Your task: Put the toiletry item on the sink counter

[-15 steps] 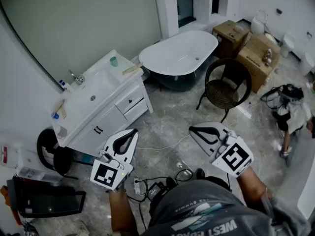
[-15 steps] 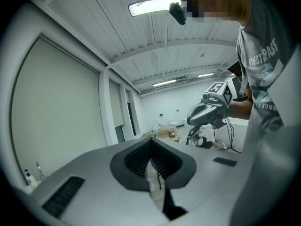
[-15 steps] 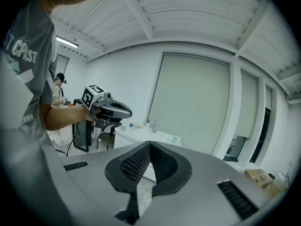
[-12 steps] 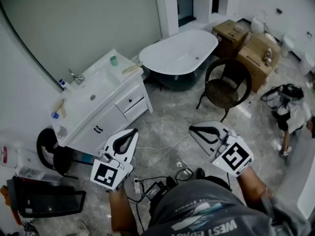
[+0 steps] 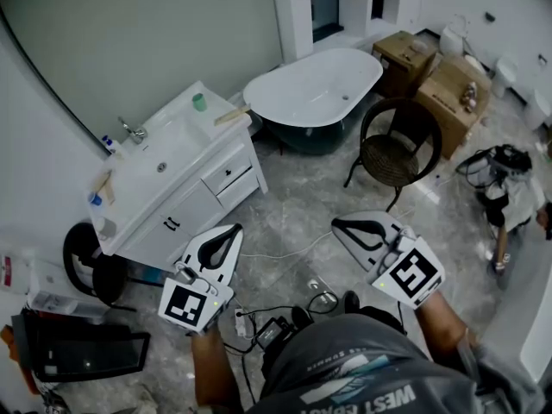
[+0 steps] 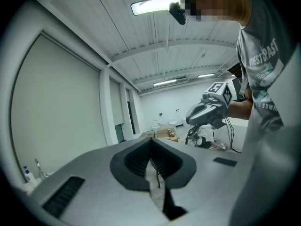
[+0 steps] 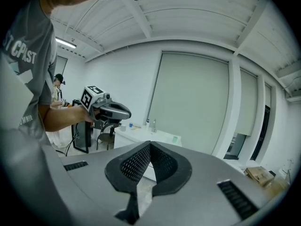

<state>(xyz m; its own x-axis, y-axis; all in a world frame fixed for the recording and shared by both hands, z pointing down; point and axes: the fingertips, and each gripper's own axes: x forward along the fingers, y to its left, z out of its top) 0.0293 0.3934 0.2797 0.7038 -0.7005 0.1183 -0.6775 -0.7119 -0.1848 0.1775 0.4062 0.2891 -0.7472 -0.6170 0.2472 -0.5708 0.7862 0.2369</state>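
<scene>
Both grippers hover over the grey floor, in front of the person. My left gripper (image 5: 234,230) is shut and holds nothing; it points toward the white sink vanity (image 5: 185,175). My right gripper (image 5: 337,225) is also shut and empty, its tip toward the left one. The sink counter (image 5: 211,115) carries a green cup (image 5: 199,103), a wooden brush (image 5: 231,117), a faucet (image 5: 133,132) and a blue-capped bottle (image 5: 108,146). The right gripper view shows the counter (image 7: 141,134), the green cup (image 7: 175,138) and the left gripper (image 7: 107,110). In the left gripper view the right gripper (image 6: 209,111) shows.
A white bathtub (image 5: 315,89) stands behind the vanity, with a dark wicker chair (image 5: 395,152) to its right. Cardboard boxes (image 5: 435,89) sit at the far right. Cables and a power strip (image 5: 278,324) lie by the person's feet. A black case (image 5: 82,352) lies at lower left.
The vanity and tub sit slightly higher in the head view, as the camera tipped a little. Both grippers keep their place and stay shut.
</scene>
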